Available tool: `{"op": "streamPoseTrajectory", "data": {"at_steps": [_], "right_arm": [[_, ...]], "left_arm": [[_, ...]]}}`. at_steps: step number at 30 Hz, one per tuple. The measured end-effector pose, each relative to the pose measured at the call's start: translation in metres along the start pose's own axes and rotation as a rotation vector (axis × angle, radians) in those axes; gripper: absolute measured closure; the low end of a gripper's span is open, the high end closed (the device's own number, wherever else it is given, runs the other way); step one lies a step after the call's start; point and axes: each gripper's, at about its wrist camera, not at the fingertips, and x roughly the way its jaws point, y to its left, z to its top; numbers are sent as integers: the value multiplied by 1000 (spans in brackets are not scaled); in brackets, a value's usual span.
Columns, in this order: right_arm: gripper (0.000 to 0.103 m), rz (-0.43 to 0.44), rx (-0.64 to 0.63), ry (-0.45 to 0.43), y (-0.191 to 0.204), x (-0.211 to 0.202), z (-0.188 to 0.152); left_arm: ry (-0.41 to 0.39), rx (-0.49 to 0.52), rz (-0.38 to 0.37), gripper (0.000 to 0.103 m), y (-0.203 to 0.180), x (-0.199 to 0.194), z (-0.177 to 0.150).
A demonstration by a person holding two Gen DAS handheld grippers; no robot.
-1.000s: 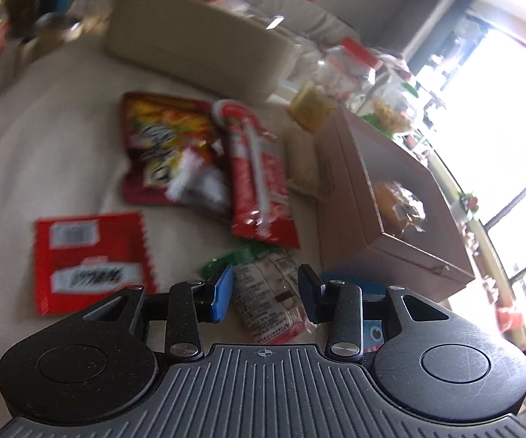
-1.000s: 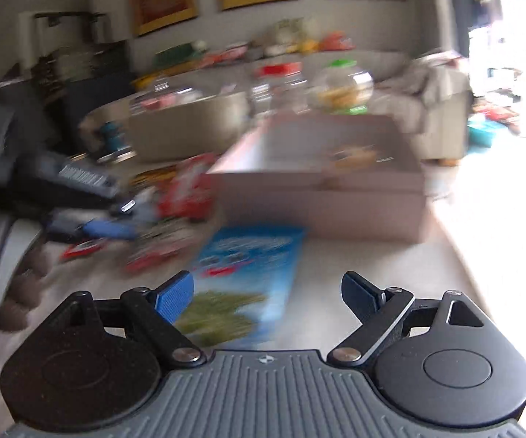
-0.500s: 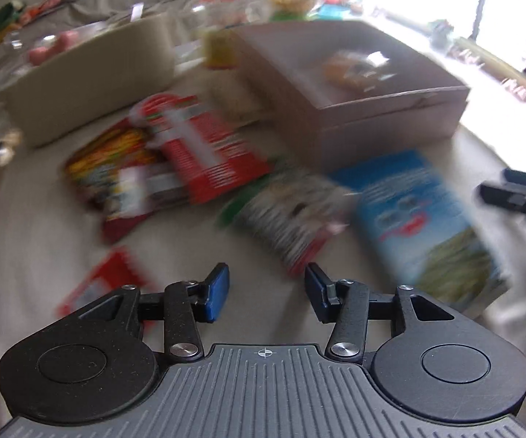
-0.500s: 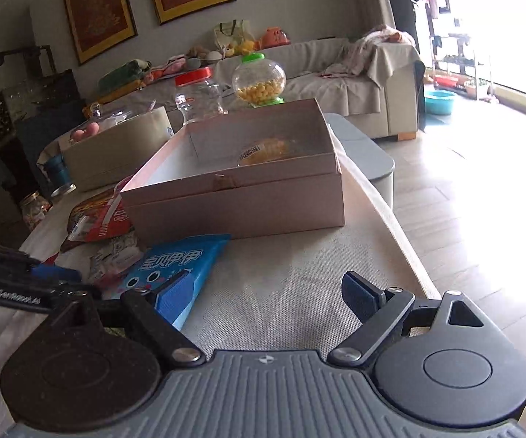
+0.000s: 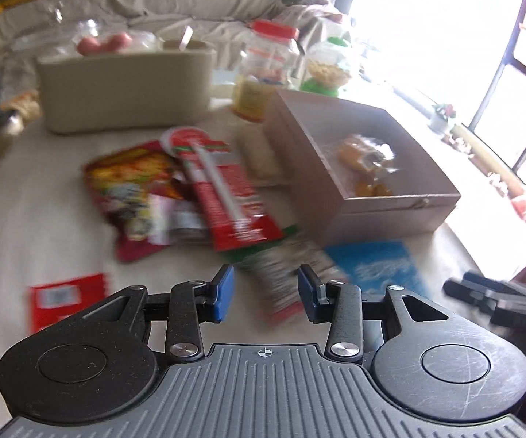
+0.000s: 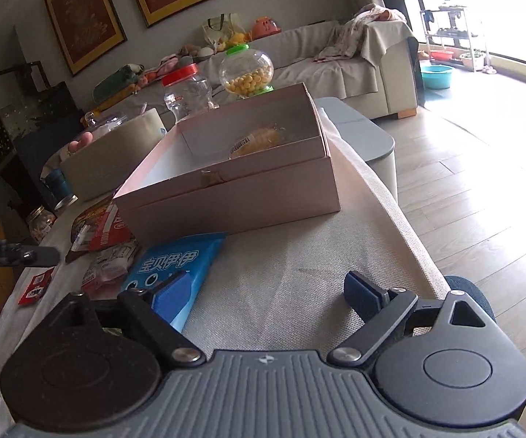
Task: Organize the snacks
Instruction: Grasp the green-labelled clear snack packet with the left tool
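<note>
our left gripper (image 5: 265,290) hangs open above a green-topped snack packet (image 5: 285,273). our right gripper (image 6: 263,294) gapes wide over the counter (image 6: 299,266), its left finger over the blue packet (image 6: 179,266) lying against the pink box (image 6: 234,197) by the counter's right edge.

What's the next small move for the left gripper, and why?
Probably ease the left gripper forward and down onto the striped snack packet and close. It is open and empty, that packet lies just ahead of it, and the pink box beside it has room.
</note>
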Motion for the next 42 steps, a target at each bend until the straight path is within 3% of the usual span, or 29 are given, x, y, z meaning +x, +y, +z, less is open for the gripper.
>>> {"op": "streamPoseTrajectory", "data": {"at_steps": [3, 6, 11, 14, 19, 26, 30, 34, 37, 39, 42], "right_arm": [[11, 2, 2, 0, 0, 0, 0], [11, 7, 5, 0, 0, 1, 0], [9, 8, -1, 5, 0, 3, 1], [7, 6, -13, 11, 2, 5, 1], [7, 4, -17, 13, 2, 6, 3], [7, -5, -29, 17, 3, 8, 3], [7, -10, -36, 19, 4, 8, 3], [7, -12, -39, 20, 5, 9, 2], [7, -20, -48, 23, 6, 9, 2], [7, -24, -54, 25, 7, 10, 2], [7, -30, -64, 29, 9, 10, 2]], "left_arm": [[-6, -77, -5, 59, -11, 22, 5], [-16, -75, 48, 59, -24, 41, 5], [-23, 153, 142, 56, -49, 51, 4], [-28, 220, 172, 56, -51, 46, -4], [-12, 196, 179, 56, -40, 28, -14], [24, 180, 130, 56, -23, -6, -41], [2, 195, 189, 58, -24, -25, -57], [-62, 128, 199, 58, -24, -50, -73], [-62, 86, 197, 58, -24, -52, -81], [-59, 79, 184, 56, -25, -45, -82], [-44, 133, 162, 40, -35, -34, -82]]}}
